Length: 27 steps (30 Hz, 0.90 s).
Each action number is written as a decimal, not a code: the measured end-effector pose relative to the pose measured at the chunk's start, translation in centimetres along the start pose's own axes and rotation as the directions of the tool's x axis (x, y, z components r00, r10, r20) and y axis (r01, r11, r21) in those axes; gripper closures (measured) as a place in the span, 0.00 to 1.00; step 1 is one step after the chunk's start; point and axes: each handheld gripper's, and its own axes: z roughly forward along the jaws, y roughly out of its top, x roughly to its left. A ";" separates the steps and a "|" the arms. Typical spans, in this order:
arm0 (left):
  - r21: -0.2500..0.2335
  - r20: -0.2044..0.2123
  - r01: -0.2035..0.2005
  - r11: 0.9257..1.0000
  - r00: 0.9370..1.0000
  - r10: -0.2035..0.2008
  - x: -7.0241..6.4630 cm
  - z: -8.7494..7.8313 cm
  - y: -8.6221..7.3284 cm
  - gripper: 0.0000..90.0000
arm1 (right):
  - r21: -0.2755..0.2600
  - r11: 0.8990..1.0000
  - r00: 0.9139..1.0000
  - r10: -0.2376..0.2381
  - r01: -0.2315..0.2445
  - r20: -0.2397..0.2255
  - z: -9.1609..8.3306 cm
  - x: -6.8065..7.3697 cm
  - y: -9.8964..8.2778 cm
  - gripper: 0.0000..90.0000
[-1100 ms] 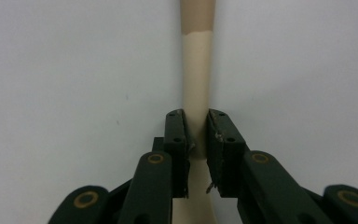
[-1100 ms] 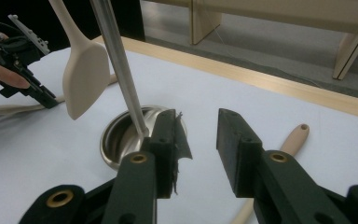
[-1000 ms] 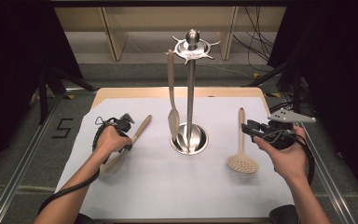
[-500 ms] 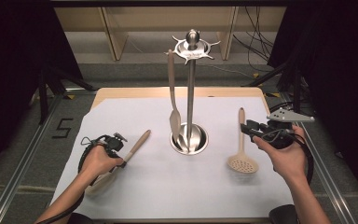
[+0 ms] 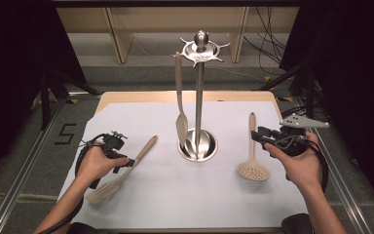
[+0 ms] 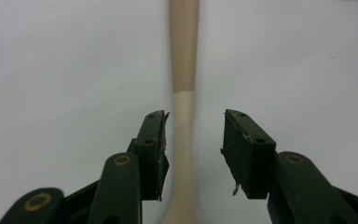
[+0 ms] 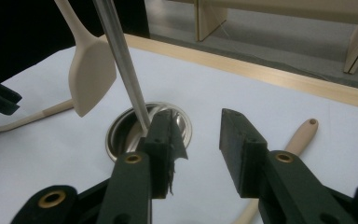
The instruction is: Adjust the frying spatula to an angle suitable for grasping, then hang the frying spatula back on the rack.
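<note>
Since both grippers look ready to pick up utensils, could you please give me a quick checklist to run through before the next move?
1. Left gripper open: ok; its jaws have just been opening.
2. Spatula handle lies centred between its jaws, ungripped: ok.
3. Right gripper open: ok; its jaws have just been opening too.
4. Slotted spoon flat on the table, its handle beside the right gripper: ok.
5. Stand upright, one turner hanging: ok.
6. Free hook facing the person: cannot tell.

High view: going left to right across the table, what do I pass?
Left gripper → spatula lying on the sheet → spatula hanging from the rack → rack pole → slotted spoon → right gripper.
</note>
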 end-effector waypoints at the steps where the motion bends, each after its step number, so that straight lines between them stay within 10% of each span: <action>1: -0.008 0.004 0.015 1.000 1.000 -0.015 0.0 0.0 -0.1 0.65 | -0.008 1.000 1.000 -0.011 0.011 0.001 0.0 -0.2 0.0 0.72; 10: -0.027 0.014 0.031 0.999 0.999 -0.031 0.0 0.1 -0.7 0.65 | -0.003 0.999 0.999 0.041 -0.041 0.004 0.3 -0.3 0.2 0.67; 27: -0.016 -0.006 0.060 0.998 0.998 -0.060 -0.1 0.0 -1.3 0.60 | 0.024 0.999 0.999 -0.036 0.036 -0.031 0.9 0.0 0.8 0.67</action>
